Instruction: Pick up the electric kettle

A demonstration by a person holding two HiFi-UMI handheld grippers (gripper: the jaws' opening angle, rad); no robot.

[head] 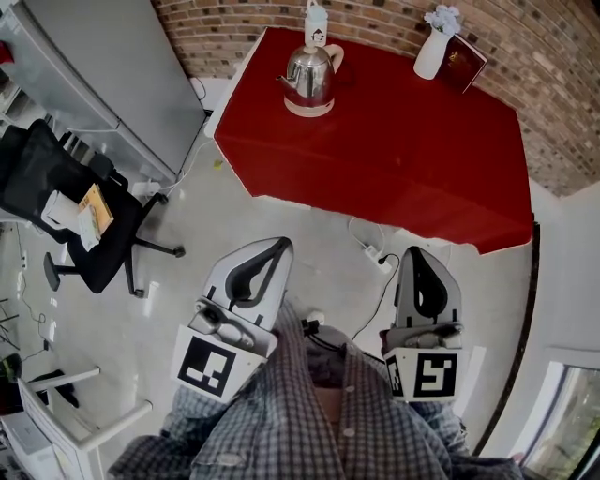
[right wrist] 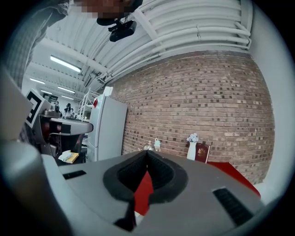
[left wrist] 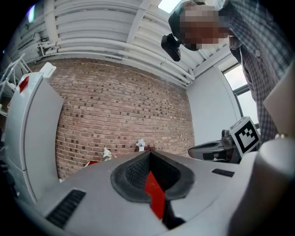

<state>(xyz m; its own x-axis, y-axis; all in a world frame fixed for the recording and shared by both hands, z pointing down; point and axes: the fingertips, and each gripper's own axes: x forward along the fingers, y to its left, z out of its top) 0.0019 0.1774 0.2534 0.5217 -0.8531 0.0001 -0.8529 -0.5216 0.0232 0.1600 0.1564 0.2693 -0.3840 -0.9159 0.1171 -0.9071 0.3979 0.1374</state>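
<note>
A shiny steel electric kettle (head: 309,78) stands on its cream base near the back left of a table under a red cloth (head: 394,159). Its top peeks over the right gripper's body in the right gripper view (right wrist: 148,148). My left gripper (head: 279,246) and right gripper (head: 419,253) are both shut and empty. They point level toward the table, over the floor and well short of the table's near edge. In the left gripper view the jaws meet at their tips (left wrist: 149,152) with red cloth showing through the gap below.
A white bottle (head: 317,22) stands behind the kettle. A white vase with flowers (head: 434,45) and a dark red booklet (head: 464,64) sit at the table's back right. A power strip and cable (head: 378,258) lie on the floor. An office chair (head: 66,202) and a grey fridge (head: 112,70) are at left.
</note>
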